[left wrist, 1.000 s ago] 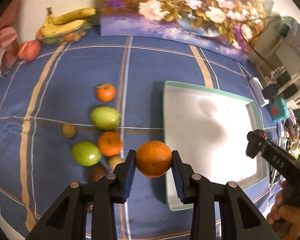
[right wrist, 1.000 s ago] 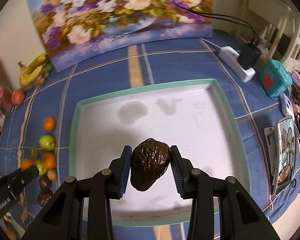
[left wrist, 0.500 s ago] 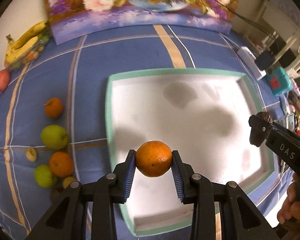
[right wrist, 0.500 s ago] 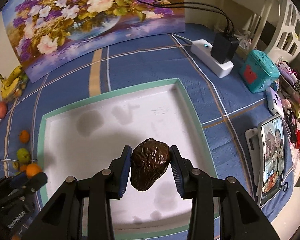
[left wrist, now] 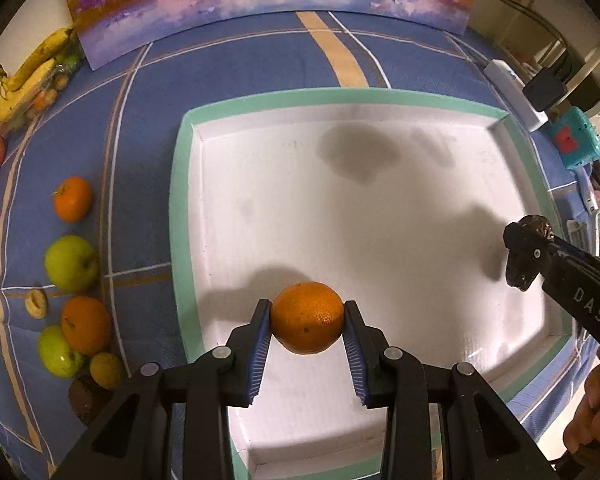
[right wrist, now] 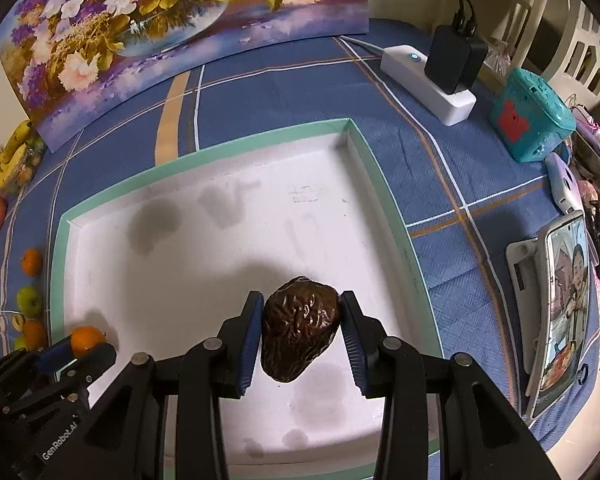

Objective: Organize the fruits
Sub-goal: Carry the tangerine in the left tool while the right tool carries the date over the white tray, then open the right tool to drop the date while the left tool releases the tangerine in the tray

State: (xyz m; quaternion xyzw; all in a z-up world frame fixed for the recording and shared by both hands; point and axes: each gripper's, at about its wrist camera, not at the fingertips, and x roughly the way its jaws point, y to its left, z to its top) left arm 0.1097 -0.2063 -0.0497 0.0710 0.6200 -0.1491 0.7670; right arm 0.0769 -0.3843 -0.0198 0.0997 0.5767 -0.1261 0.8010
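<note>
Tray [left wrist: 380, 208] floor's wide open w/ just a low green rim to clear, loose fruit [left wrist: 72, 264] crowds its left side, power strip [right wrist: 428, 80] & teal box [right wrist: 532, 116] sit far right.

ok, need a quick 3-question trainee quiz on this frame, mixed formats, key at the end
1. True or false: the white tray with the green rim already has fruit lying in it.
2. What does the right gripper hold? A) a green apple B) a dark brown wrinkled fruit C) a banana
3. Fill in: the left gripper is shut on a round ____ fruit.

Key
1. False: its white floor is bare; both fruits are held over it.
2. B: the dark brown wrinkled fruit sits between the blue pads.
3. Orange: the round orange fruit is clamped between the pads. The green apples and the yellow bananas lie on the blue checked cloth, beside the tray.
</note>
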